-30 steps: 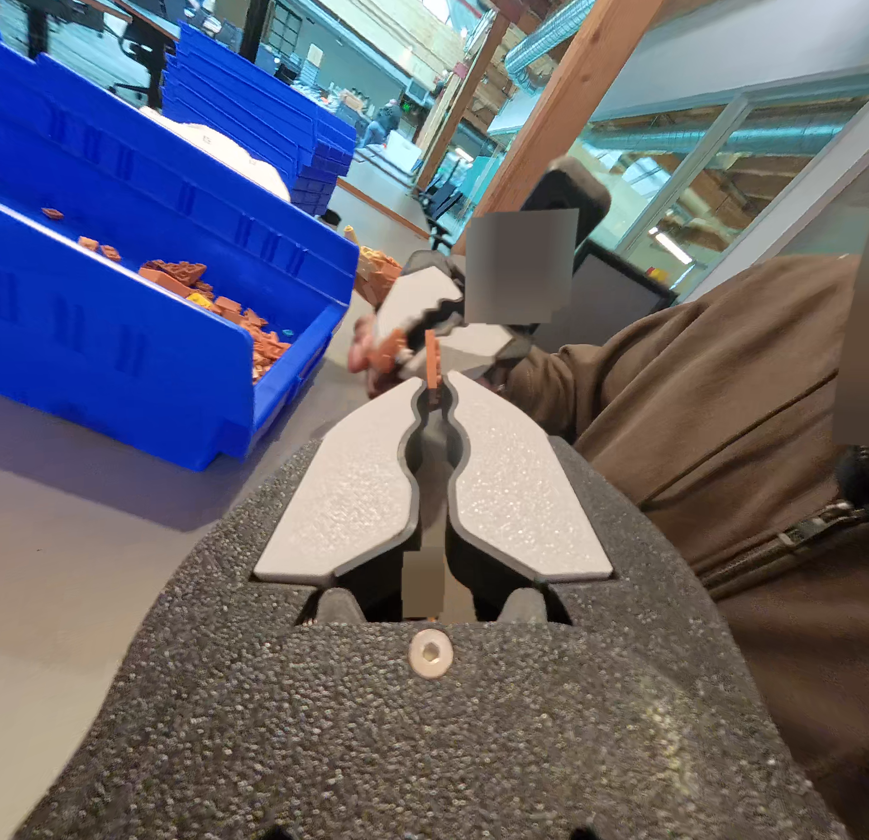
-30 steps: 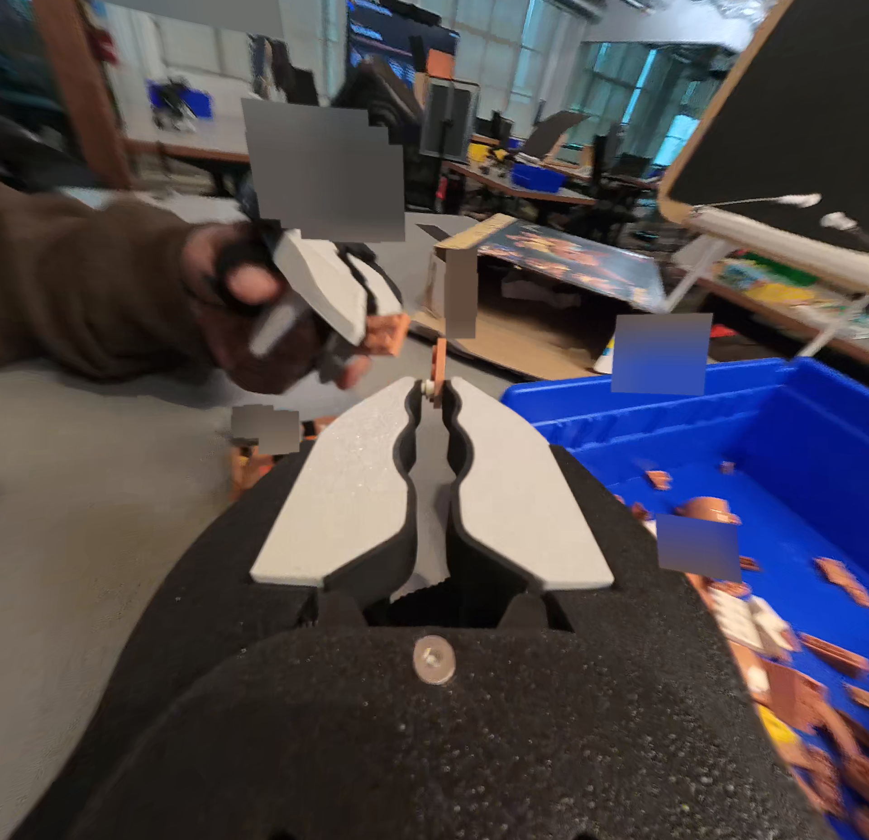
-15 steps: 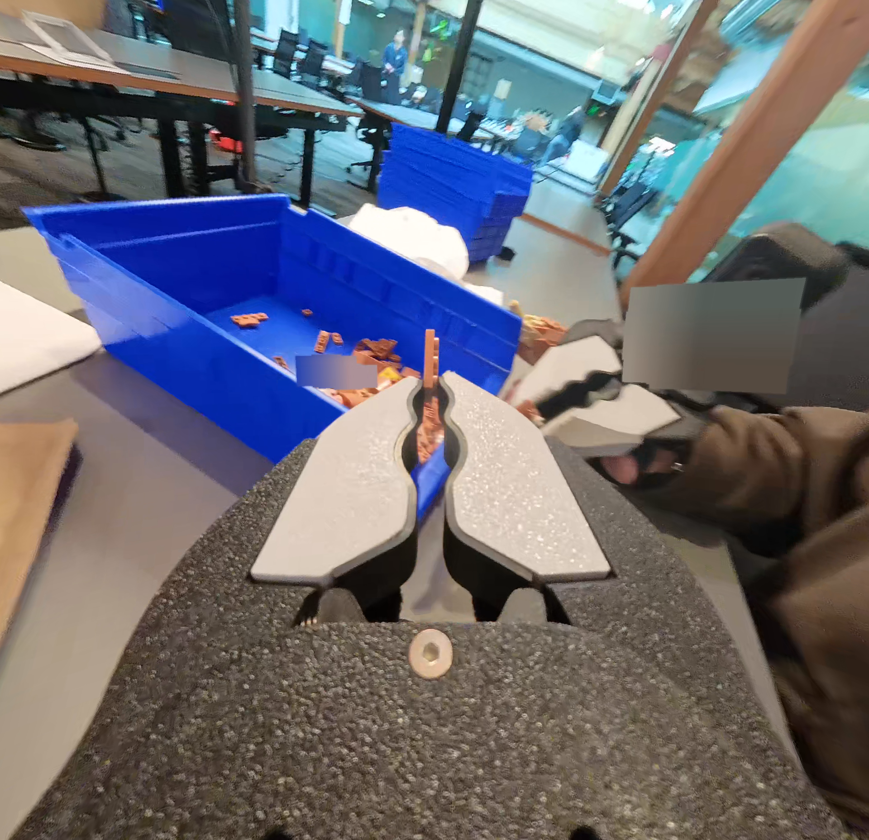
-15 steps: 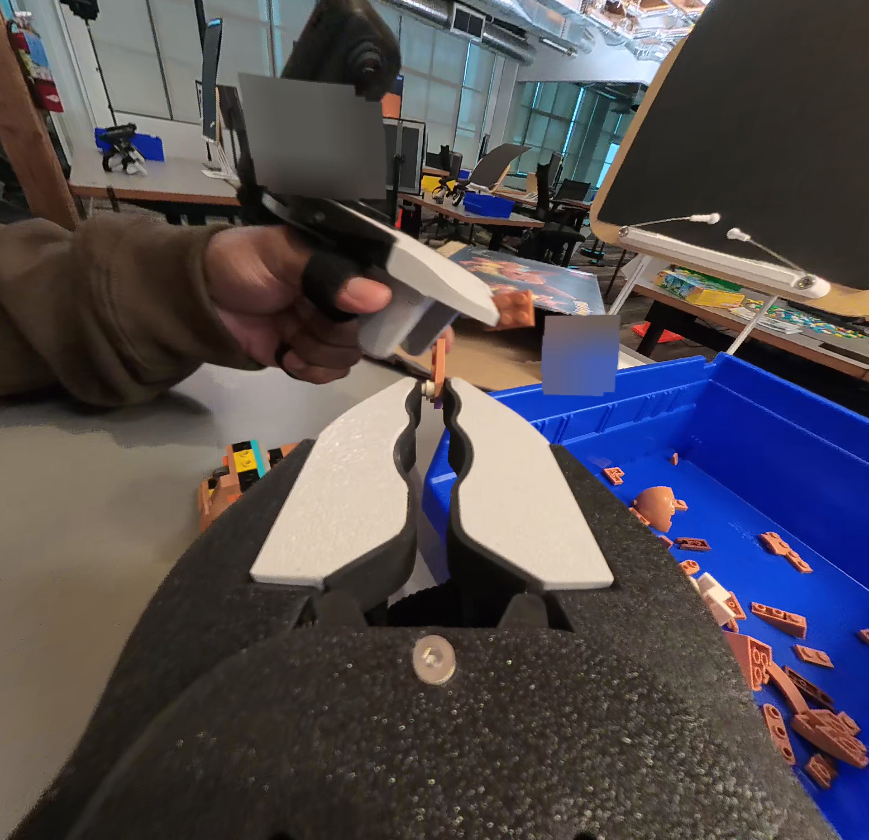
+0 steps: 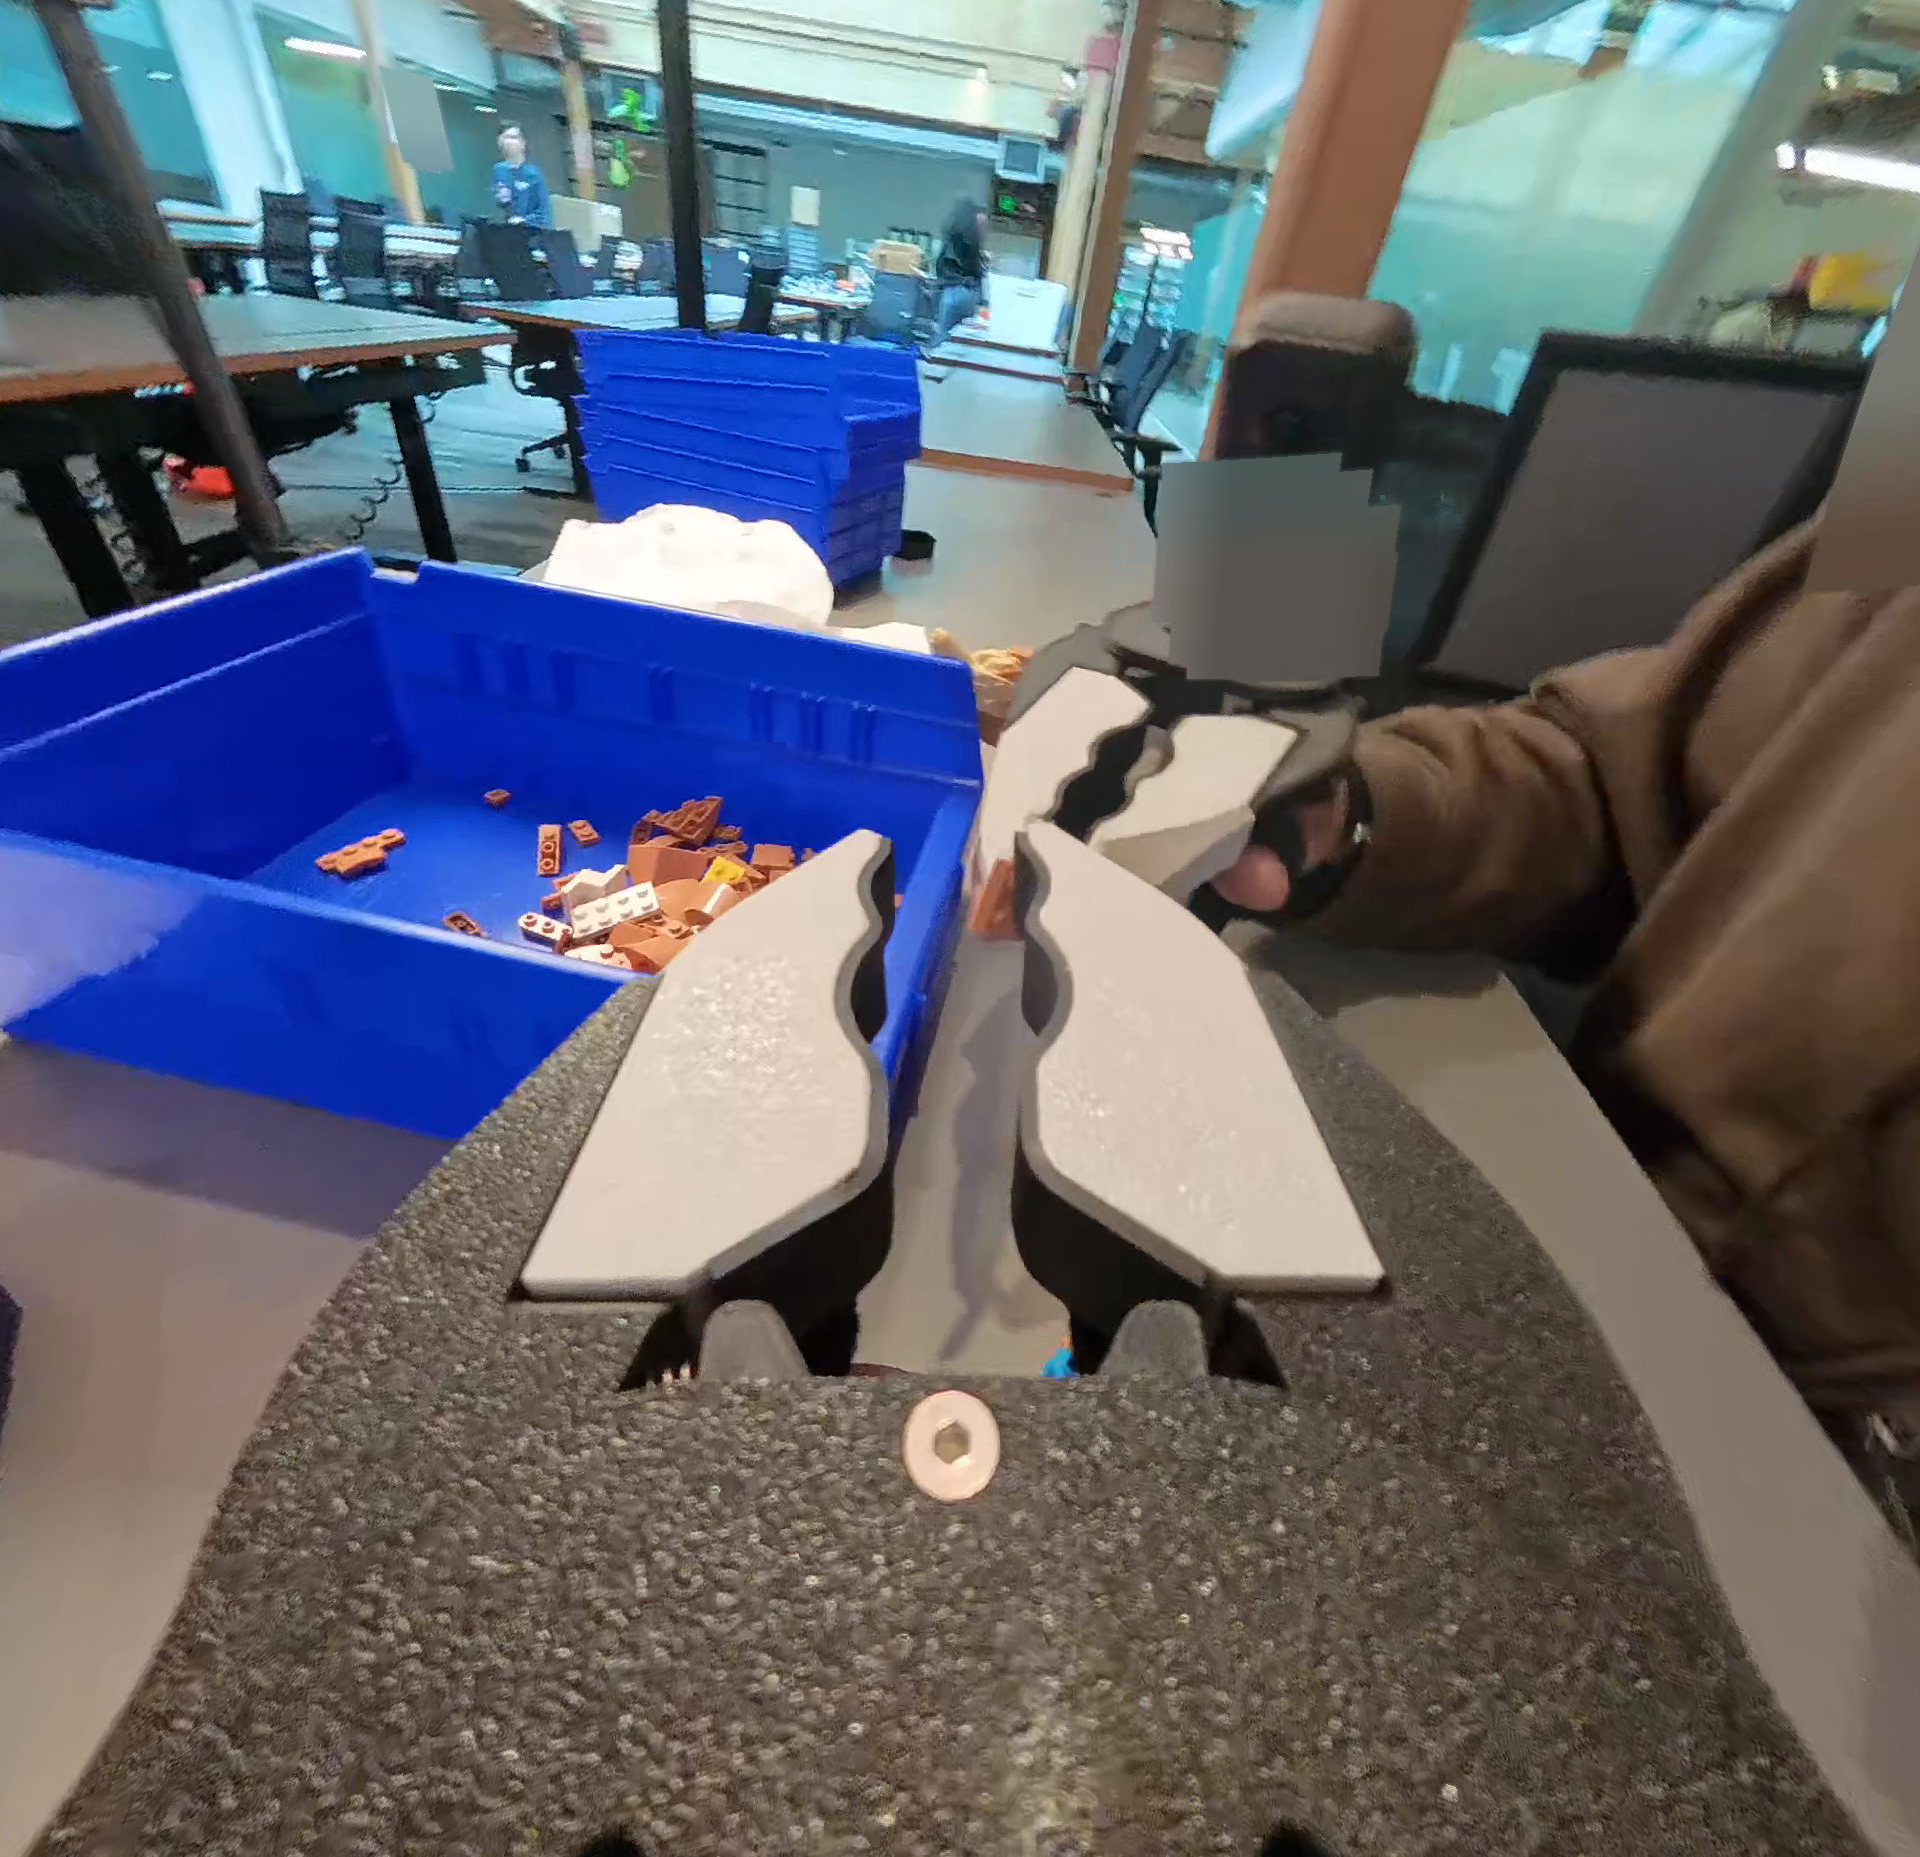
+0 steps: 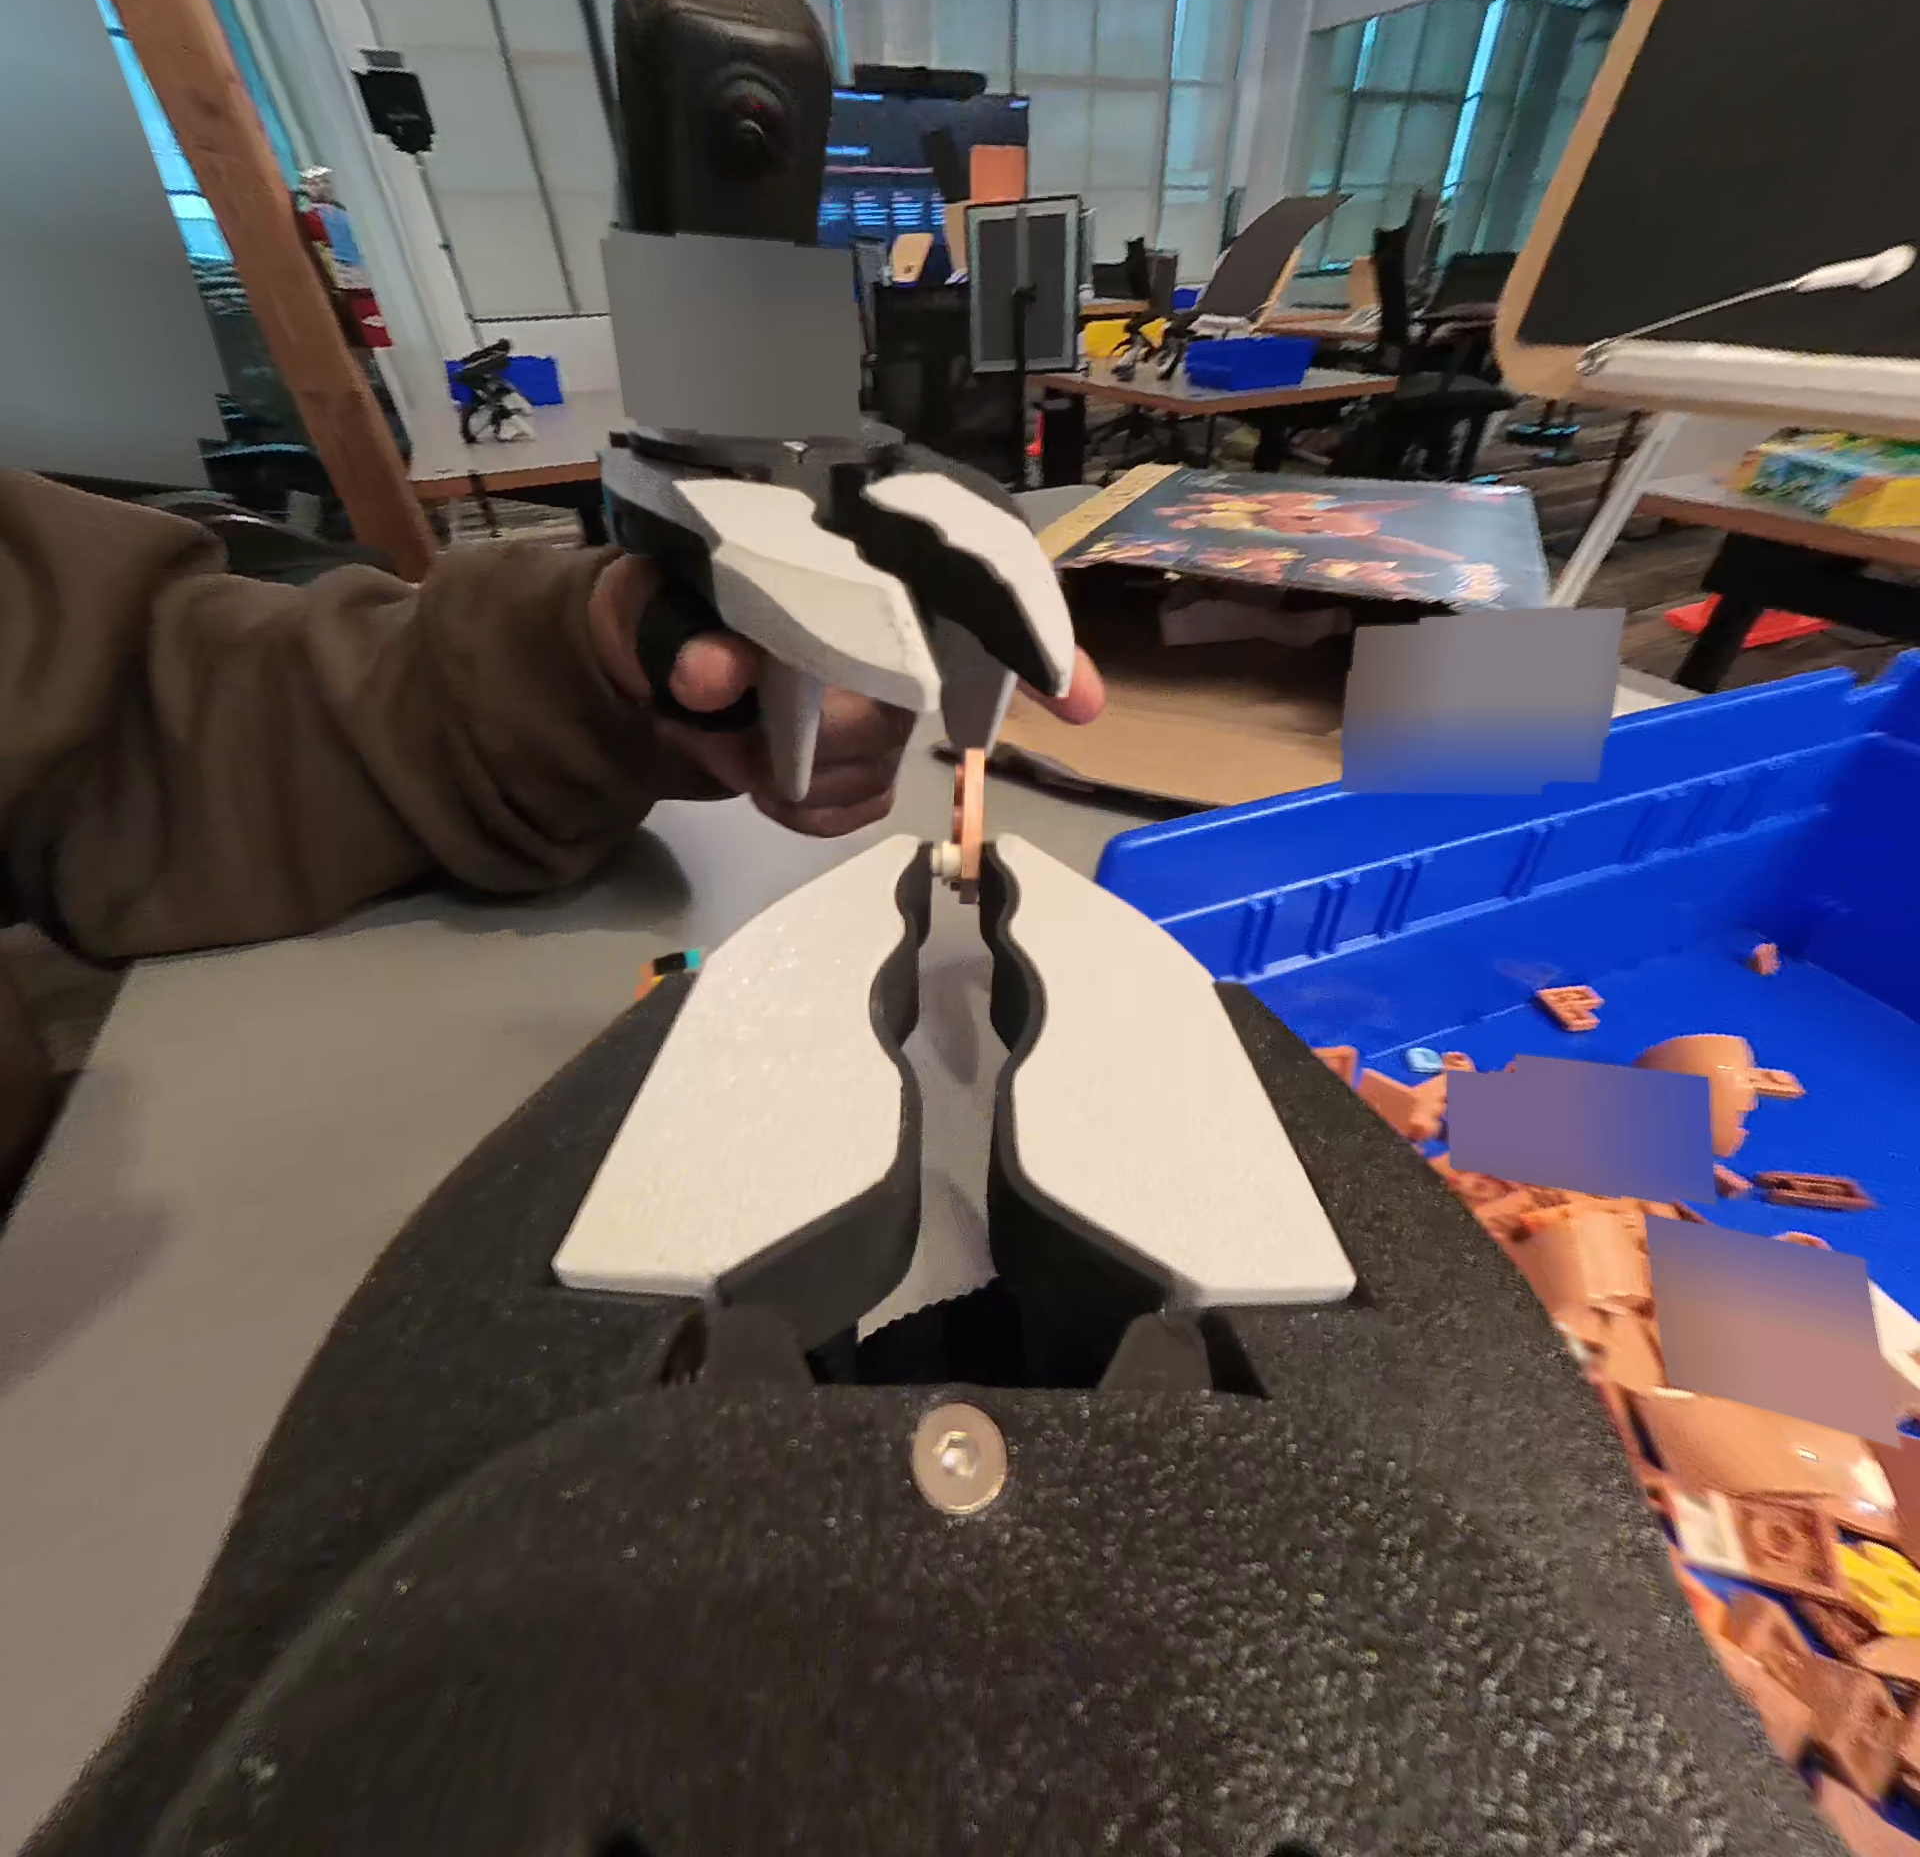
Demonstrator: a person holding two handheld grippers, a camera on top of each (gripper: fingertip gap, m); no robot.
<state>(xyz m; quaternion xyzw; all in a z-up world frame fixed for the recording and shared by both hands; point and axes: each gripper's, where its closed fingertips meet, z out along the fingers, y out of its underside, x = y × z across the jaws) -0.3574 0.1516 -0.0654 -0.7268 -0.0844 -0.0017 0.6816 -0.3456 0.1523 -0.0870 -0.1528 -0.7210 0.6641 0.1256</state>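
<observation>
Left gripper (image 5: 954, 851) fingers now parted, empty; thin brown piece gone from them. Right gripper (image 6: 958, 857) fingers pinch thin brown piece (image 6: 970, 820) beside blue bin (image 6: 1455, 872) above counter (image 6: 312, 1059).

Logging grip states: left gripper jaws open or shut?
Open: left gripper jaws stand apart, grey table visible between them, nothing held.
</observation>
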